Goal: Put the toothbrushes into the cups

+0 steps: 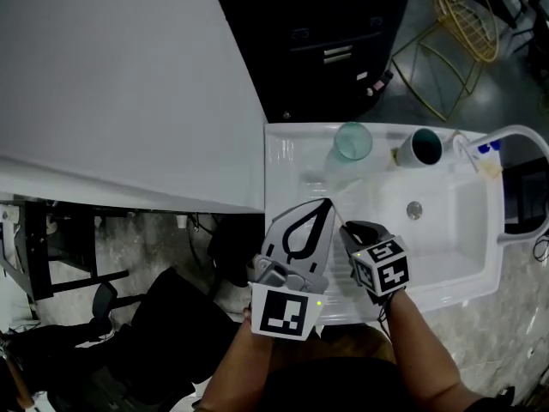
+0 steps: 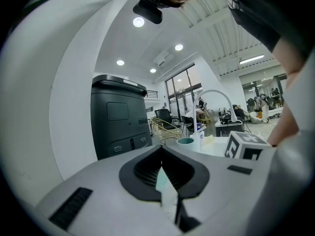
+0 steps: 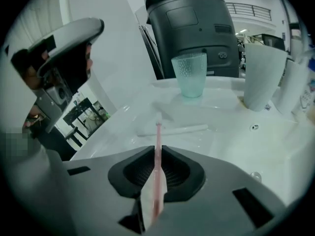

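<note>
Okay, your right gripper (image 3: 158, 154) is clamped on the pink toothbrush (image 3: 158, 132) above the white sink (image 1: 446, 239). Your left gripper (image 2: 161, 151) is closed with nothing in it. A white toothbrush (image 3: 172, 129) lies on the sink near the clear cup (image 3: 190, 75), with the white cup (image 3: 261, 77) to its right. A dark cabinet (image 3: 189, 28) stands behind.

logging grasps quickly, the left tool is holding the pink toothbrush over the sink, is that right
Wrong side. It is the right tool that is holding the pink toothbrush over the sink. The right gripper view shows it clamped between the jaws.
</note>
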`<state>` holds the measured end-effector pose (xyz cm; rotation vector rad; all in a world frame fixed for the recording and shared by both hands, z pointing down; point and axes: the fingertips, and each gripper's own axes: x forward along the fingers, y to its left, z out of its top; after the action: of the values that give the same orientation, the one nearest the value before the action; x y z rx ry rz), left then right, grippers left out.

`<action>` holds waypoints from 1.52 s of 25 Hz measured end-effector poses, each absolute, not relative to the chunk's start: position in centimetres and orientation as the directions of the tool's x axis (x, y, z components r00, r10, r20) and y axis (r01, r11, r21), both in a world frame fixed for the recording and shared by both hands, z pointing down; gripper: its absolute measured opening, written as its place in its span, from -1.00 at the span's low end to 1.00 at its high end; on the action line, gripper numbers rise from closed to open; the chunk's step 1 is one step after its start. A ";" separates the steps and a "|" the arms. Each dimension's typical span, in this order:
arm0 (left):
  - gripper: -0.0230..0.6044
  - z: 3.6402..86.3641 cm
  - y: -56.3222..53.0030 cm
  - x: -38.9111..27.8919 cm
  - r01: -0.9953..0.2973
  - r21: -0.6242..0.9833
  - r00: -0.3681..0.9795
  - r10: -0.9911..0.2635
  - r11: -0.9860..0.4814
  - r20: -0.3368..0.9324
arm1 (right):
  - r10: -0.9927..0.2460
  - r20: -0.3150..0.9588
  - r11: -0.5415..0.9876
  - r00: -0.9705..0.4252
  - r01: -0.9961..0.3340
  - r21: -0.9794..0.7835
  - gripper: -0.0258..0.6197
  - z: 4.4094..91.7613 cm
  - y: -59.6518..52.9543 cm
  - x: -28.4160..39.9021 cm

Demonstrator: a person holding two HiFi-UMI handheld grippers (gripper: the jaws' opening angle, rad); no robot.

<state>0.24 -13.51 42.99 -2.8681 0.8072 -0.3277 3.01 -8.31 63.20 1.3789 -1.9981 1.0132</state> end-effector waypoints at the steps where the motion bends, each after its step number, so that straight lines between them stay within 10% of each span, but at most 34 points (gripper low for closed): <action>1: -0.90 42.8 -13.5 0.3 -0.497 -0.200 0.832 -0.529 -0.844 0.164 | -0.585 0.724 0.220 -0.366 -0.931 -0.292 -0.73 62.4 -8.6 3.0; 17: -0.90 36.4 -13.9 0.0 -0.532 -0.270 0.819 -0.569 -0.803 0.077 | -0.869 0.152 0.430 -0.472 -0.870 -0.243 -0.73 44.0 -10.3 3.5; 38: -0.90 27.0 -11.5 -0.6 -0.559 -0.248 0.826 -0.559 -0.791 -0.077 | -0.767 -0.355 0.606 -0.534 -0.786 -0.126 -0.73 24.1 -6.1 2.6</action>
<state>-0.61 -11.47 27.05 -2.7480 0.8572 -0.0003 2.64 -6.13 24.06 1.5916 -3.1437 -0.0883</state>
